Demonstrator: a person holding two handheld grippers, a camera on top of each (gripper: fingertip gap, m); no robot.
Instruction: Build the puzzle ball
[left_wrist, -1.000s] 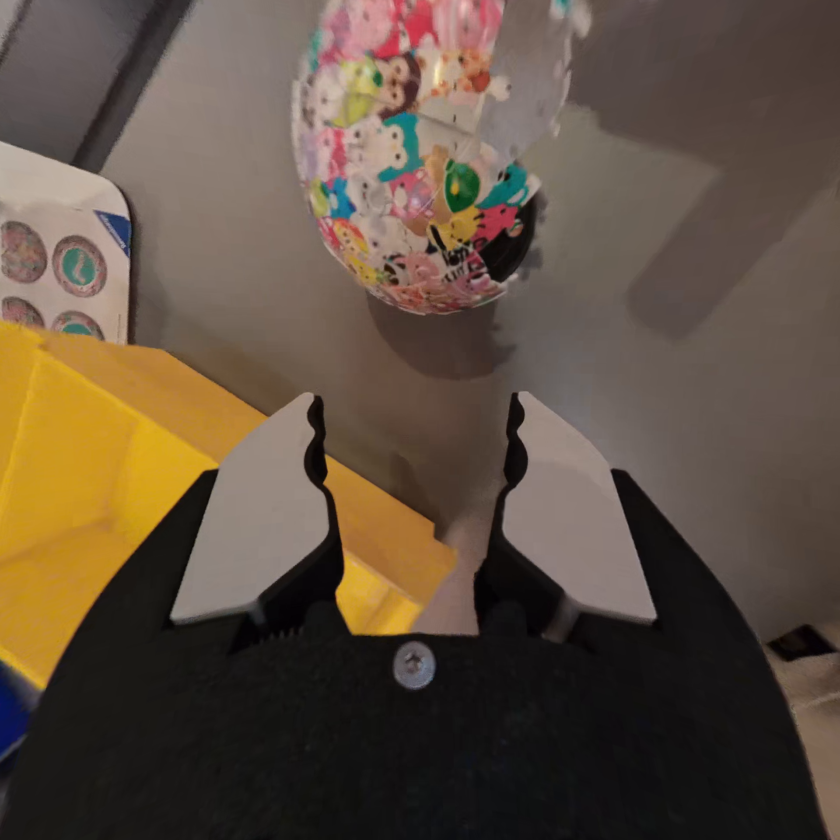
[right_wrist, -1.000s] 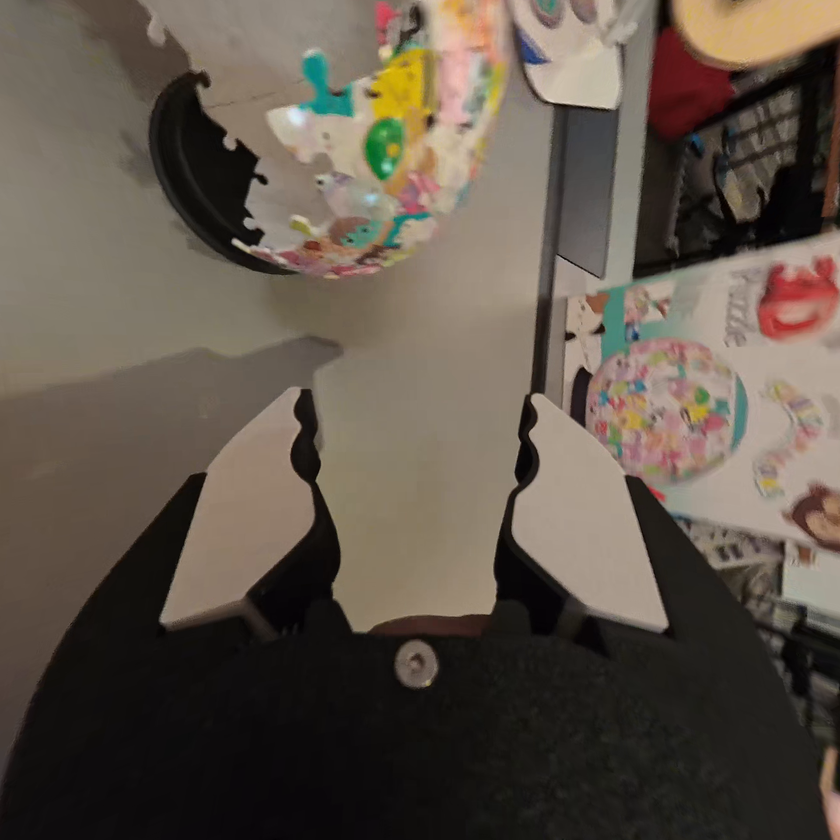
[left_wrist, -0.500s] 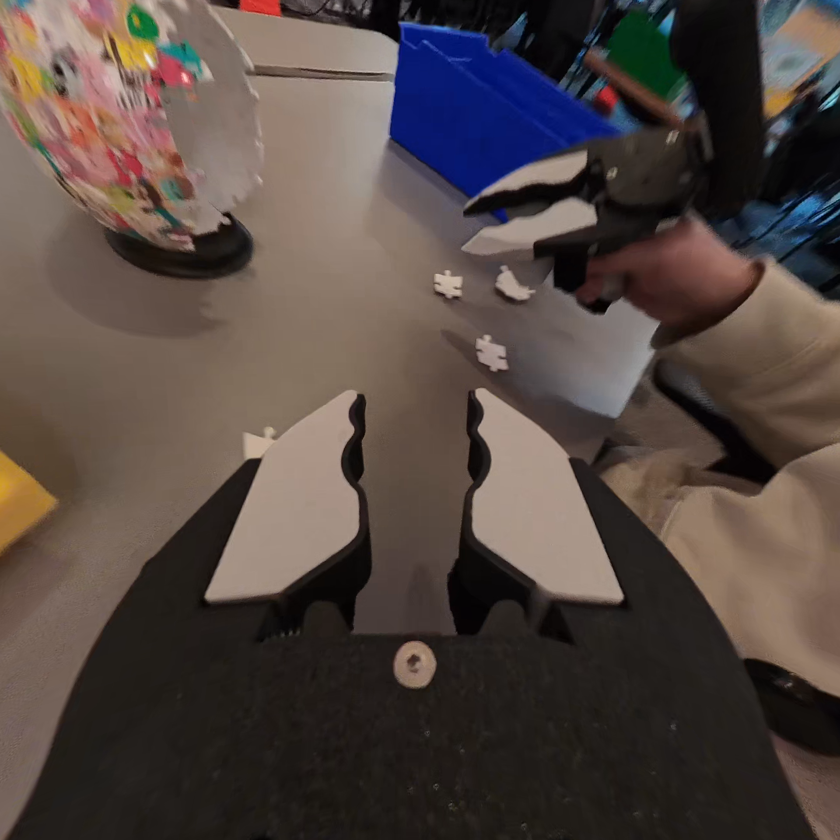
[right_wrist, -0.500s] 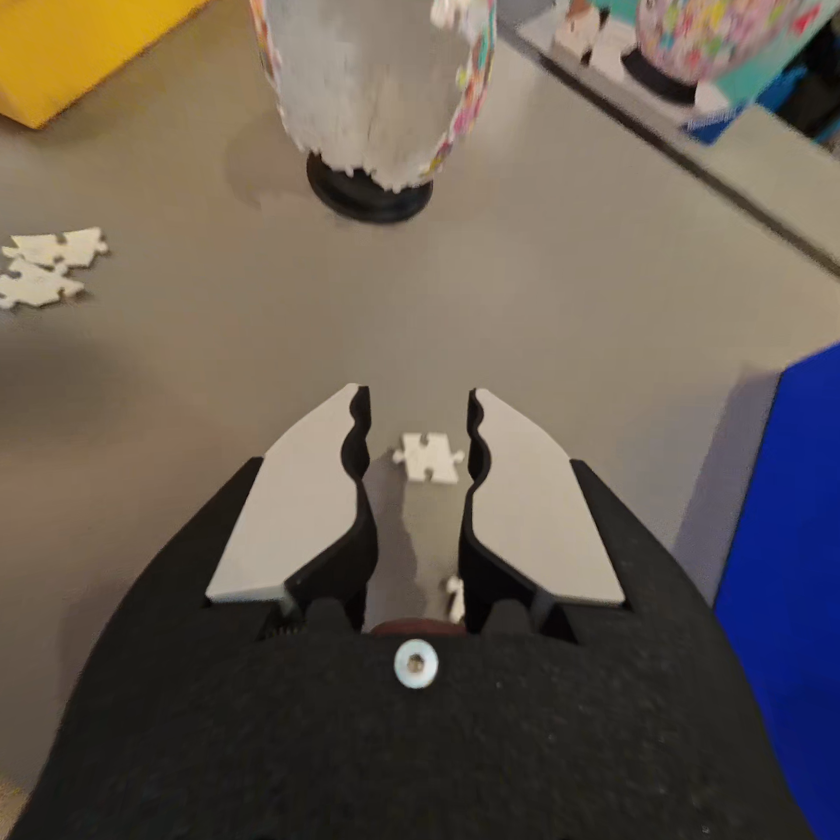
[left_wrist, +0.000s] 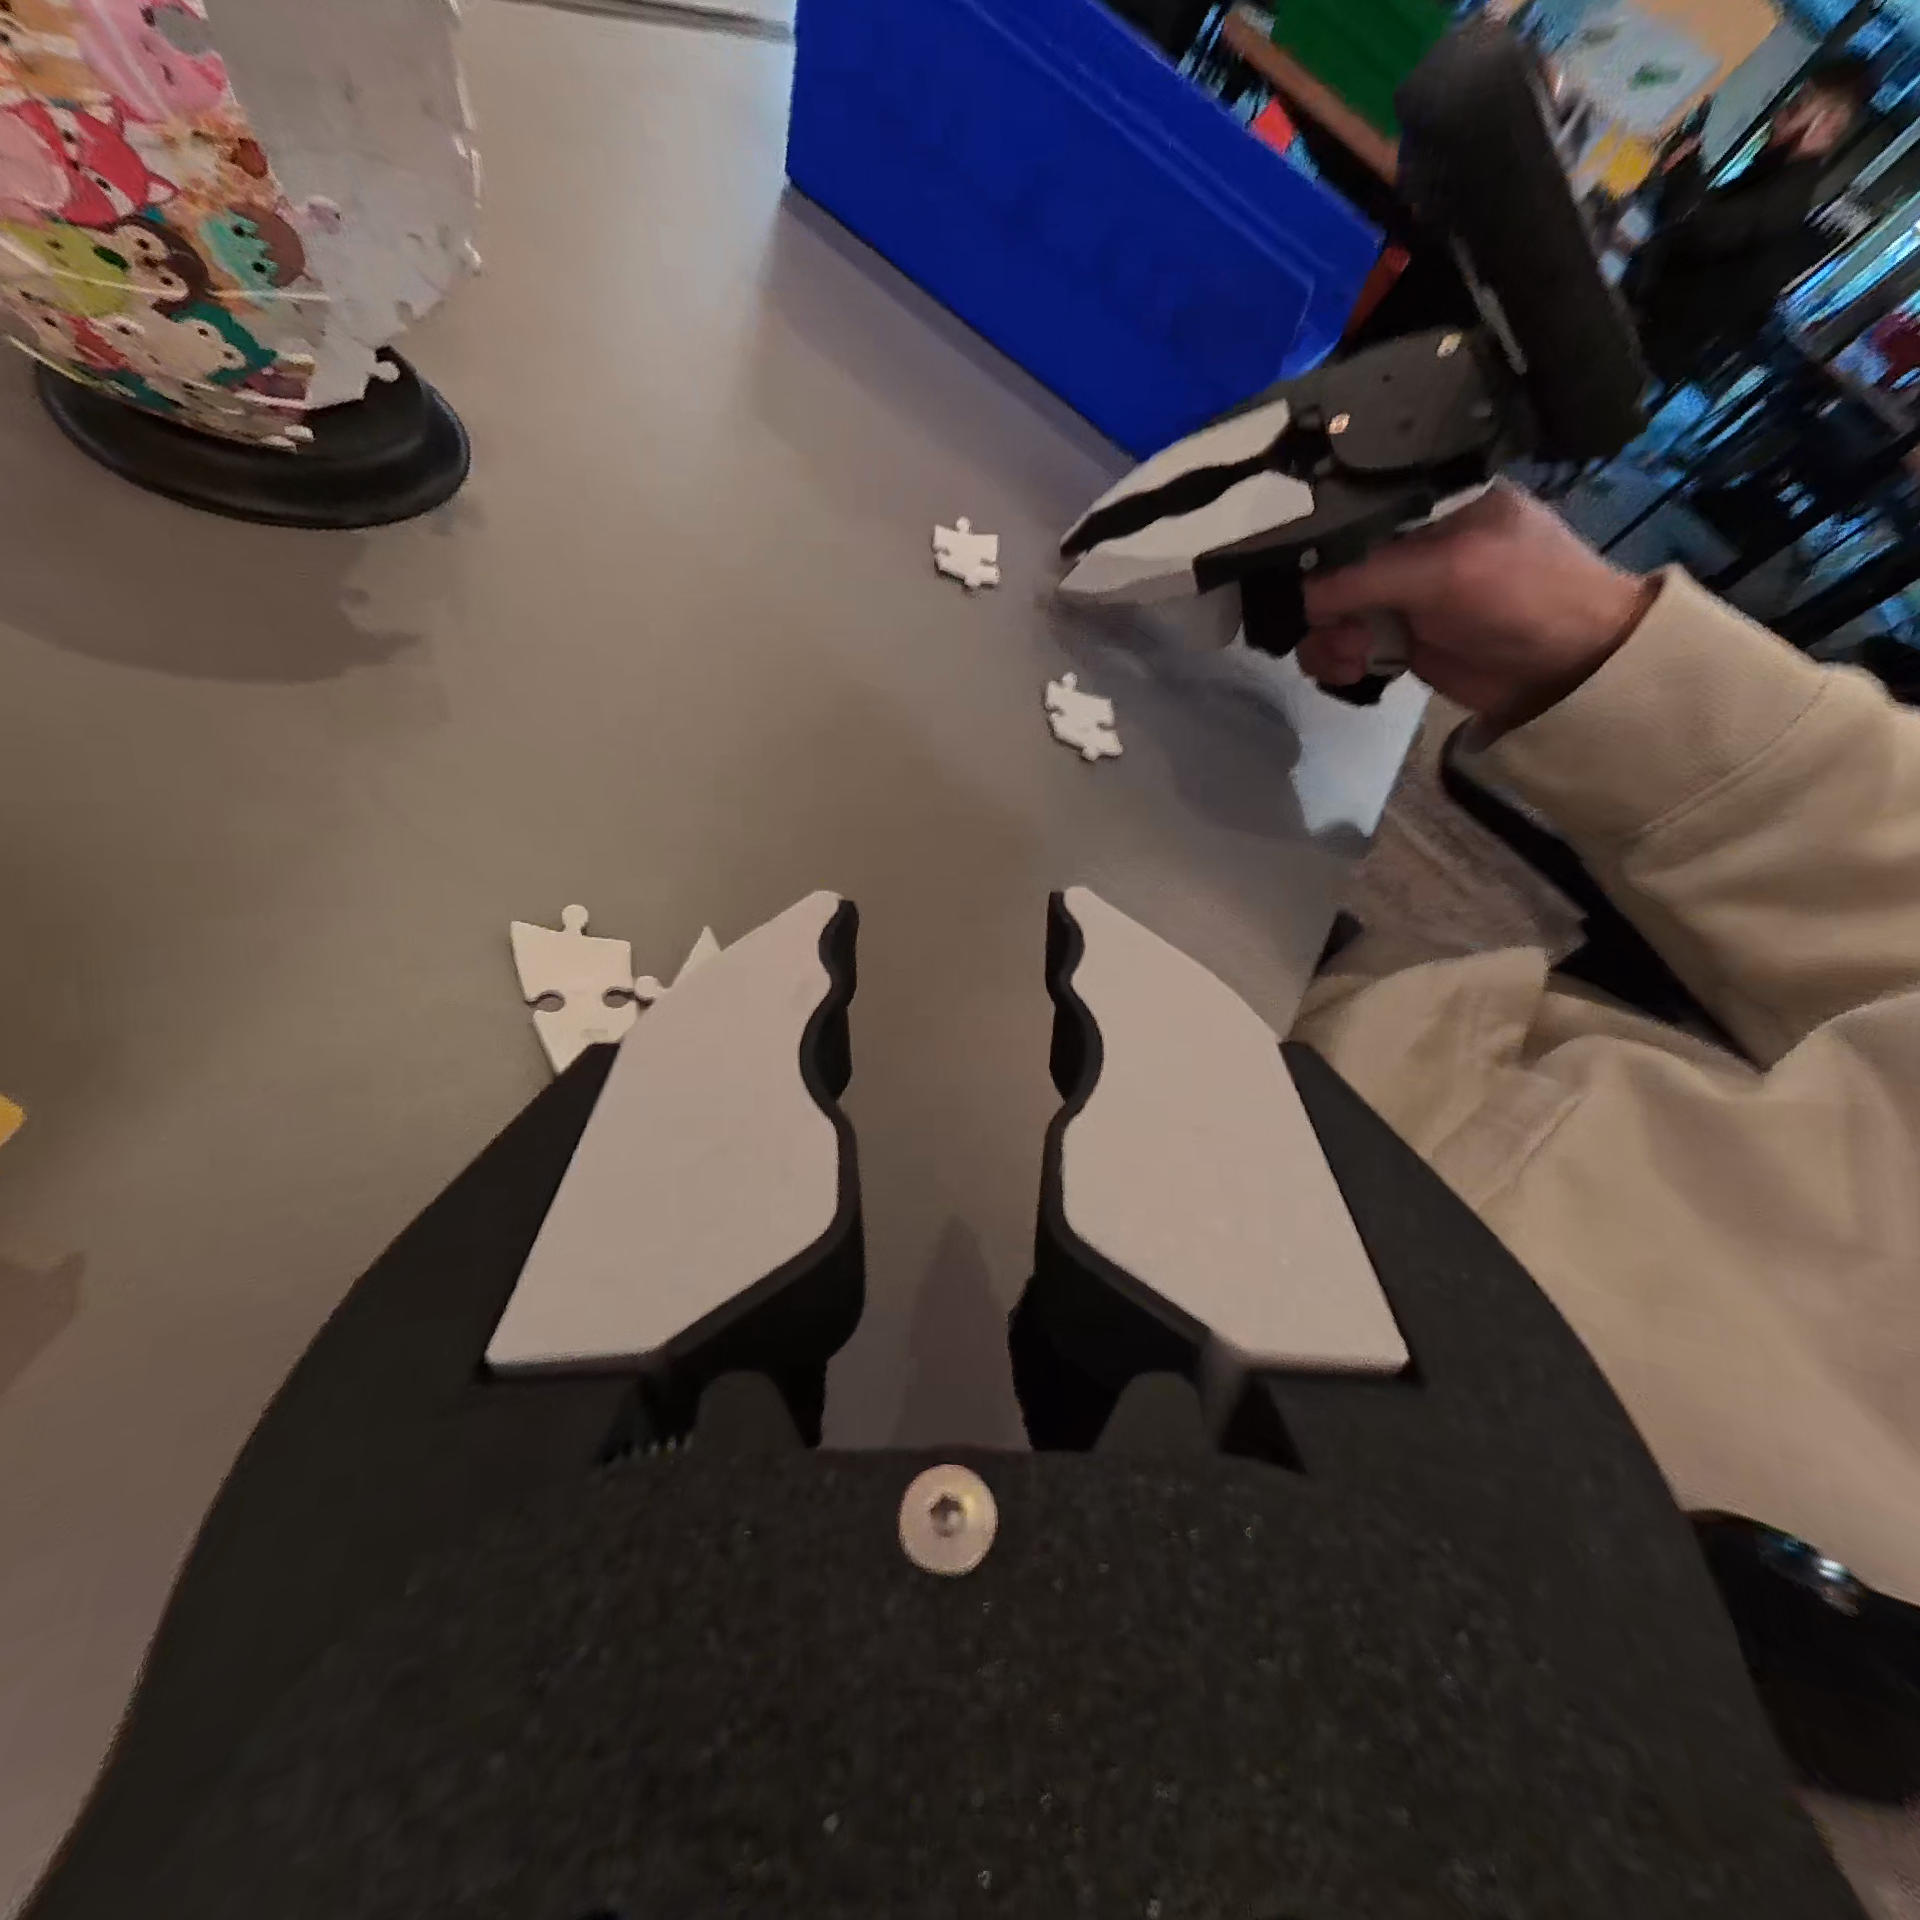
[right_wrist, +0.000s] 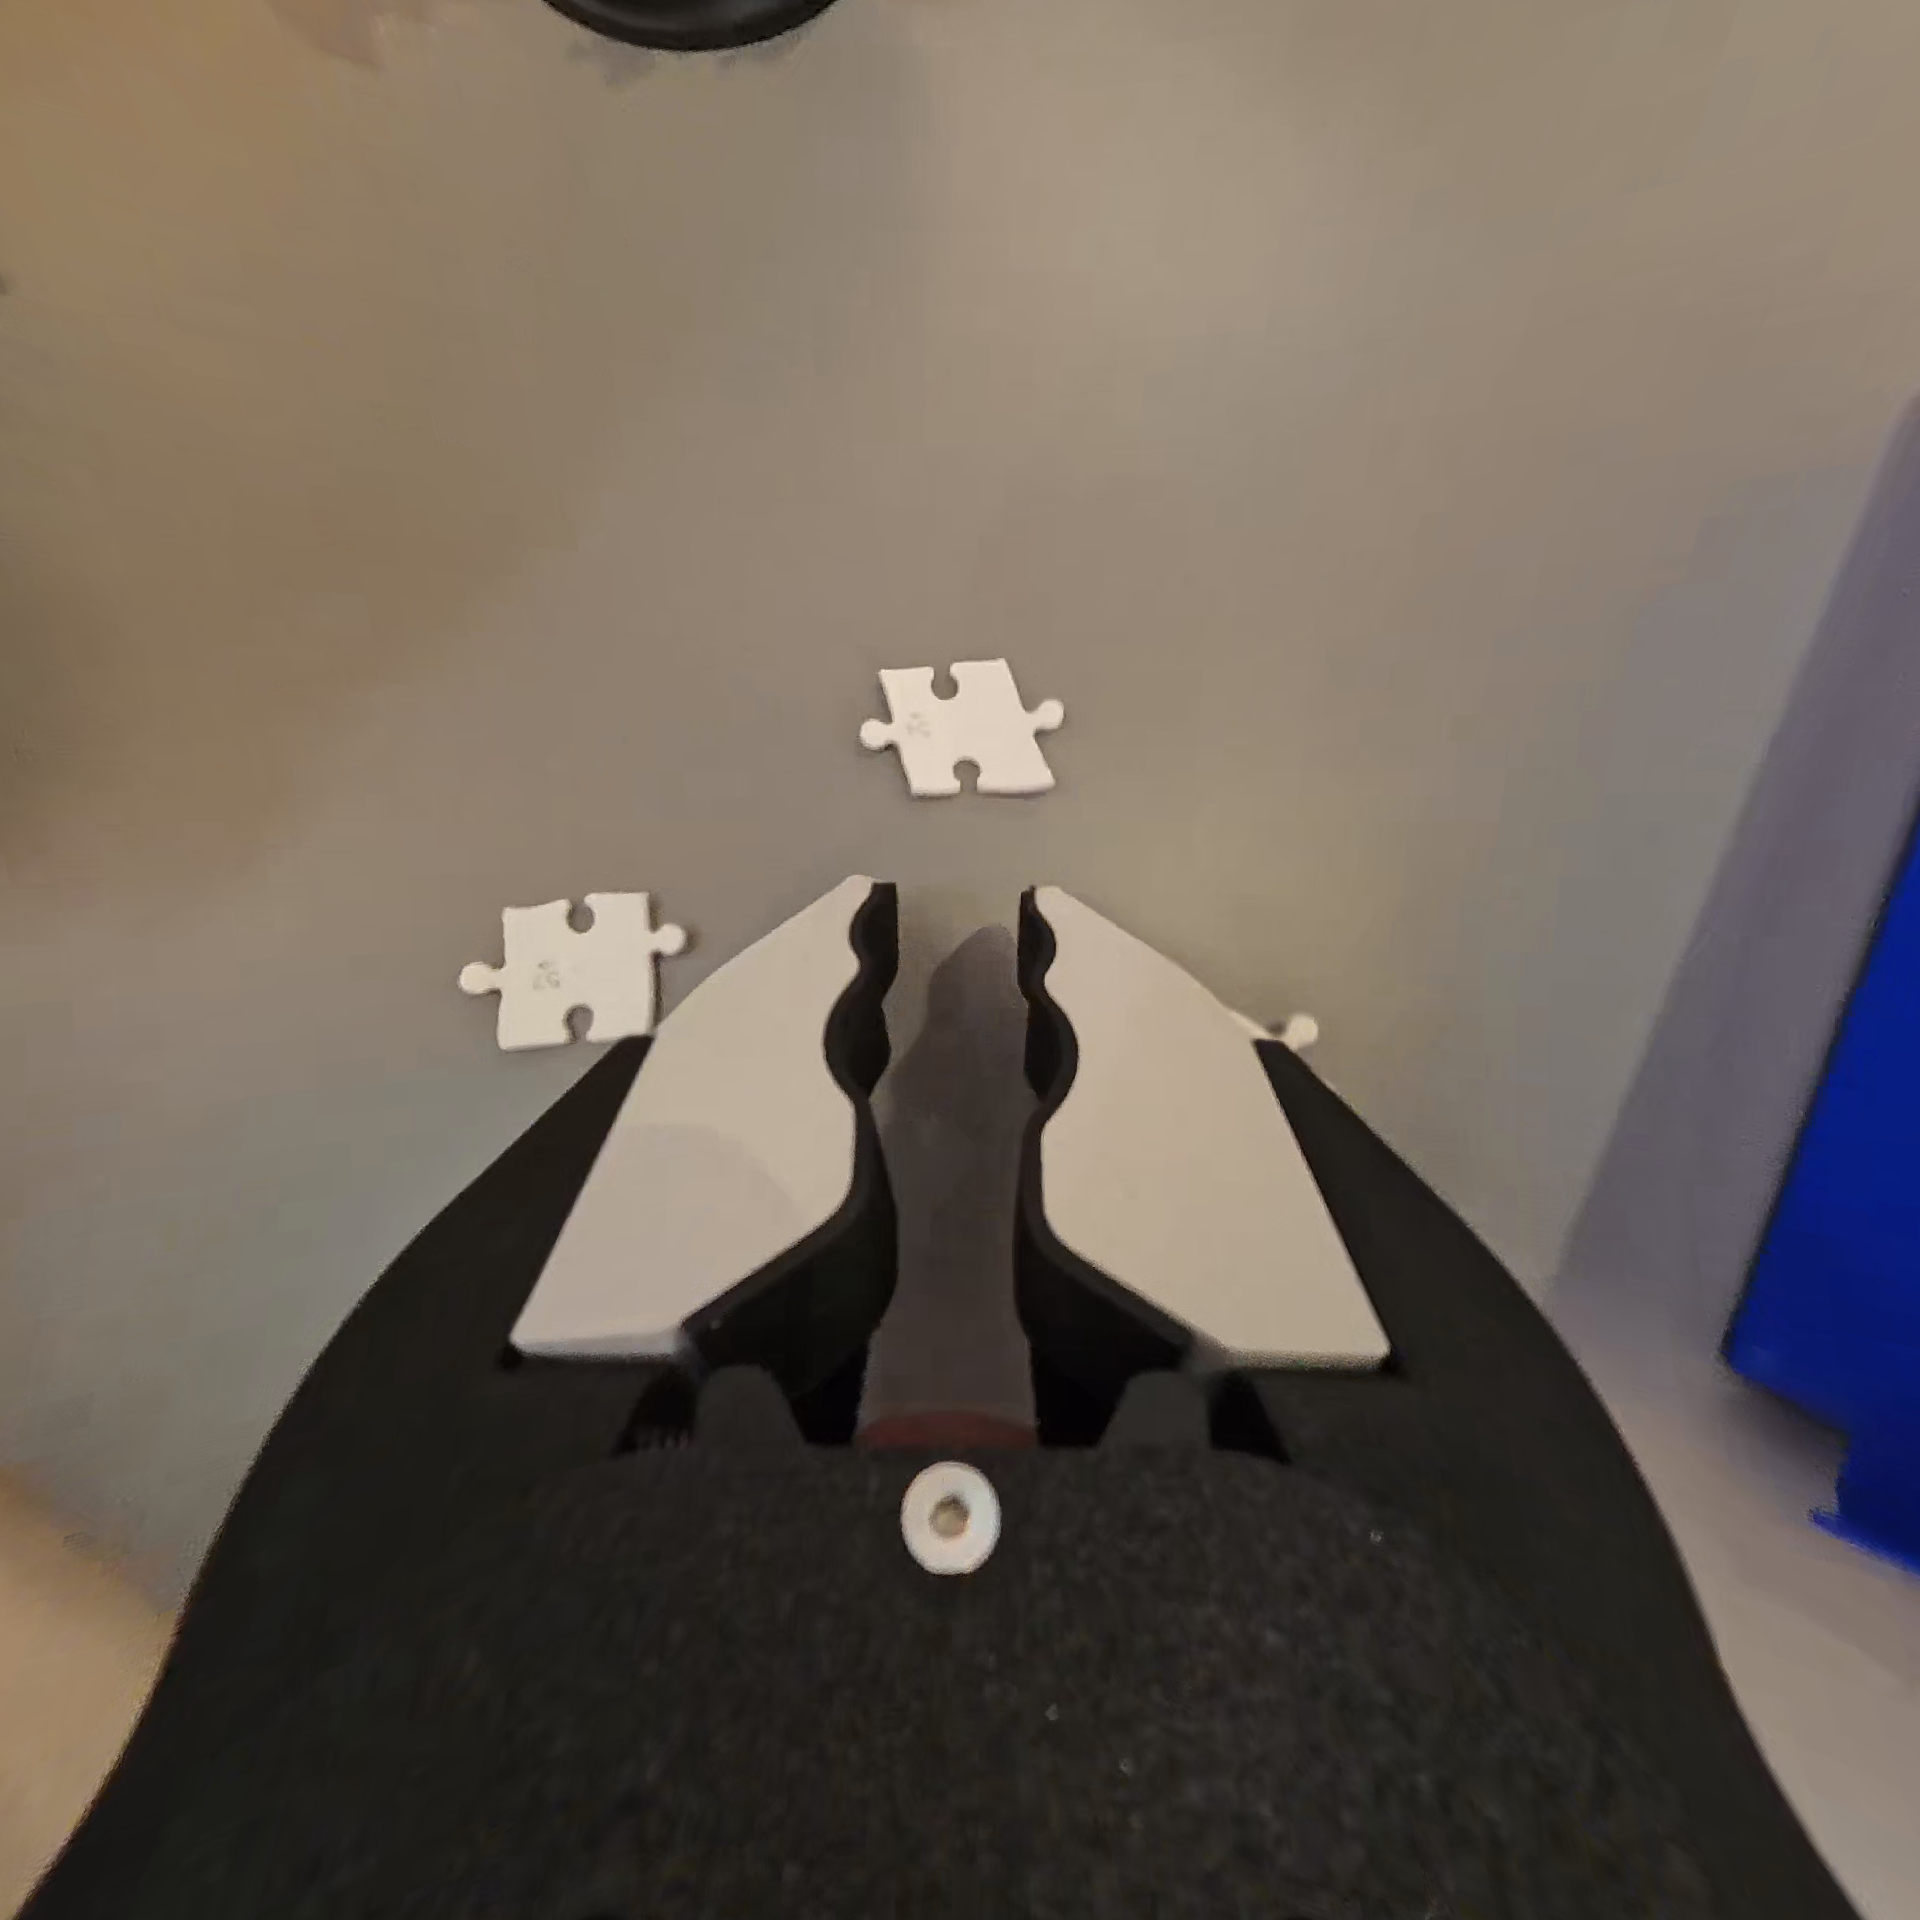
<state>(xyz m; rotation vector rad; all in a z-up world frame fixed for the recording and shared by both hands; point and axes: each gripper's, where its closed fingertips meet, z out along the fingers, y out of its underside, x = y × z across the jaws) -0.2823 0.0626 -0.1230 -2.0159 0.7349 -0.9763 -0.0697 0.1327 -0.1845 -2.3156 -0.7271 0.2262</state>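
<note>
The right tool (right_wrist: 958, 904) hangs low over the grey surface (right_wrist: 520, 468), its two fingers a little apart with nothing between them but bare surface and their own shadow. Straight ahead of its tips, just beyond them, lies a white puzzle piece (right_wrist: 961, 727) face down, flat, its longer side running across the line of the fingers, with a knob at each end. A second white piece (right_wrist: 577, 971) lies off to the left of the left finger, and the knob of a third piece (right_wrist: 1299, 1030) peeps out past the right finger. In the left wrist view the same right tool (left_wrist: 1075, 561) shows farther off, held in a hand (left_wrist: 1455, 623), nose tipped down close to the surface near the blue bin (left_wrist: 1039, 208).

The left tool (left_wrist: 951, 914) is also parted and empty, and it is well apart from those pieces; a joined pair of white pieces (left_wrist: 571, 977) lies by its left finger. The puzzle ball (left_wrist: 156, 208), partly built with a ragged open edge, sits on its black stand (left_wrist: 260, 468) far forward and to the left of it.

The right tool is plainly nearer to the loose piece ahead. Judging from this, picking it up calls for a short advance forward and down. A thin flat piece leaves little edge to catch, so it may slide instead of lifting.
</note>
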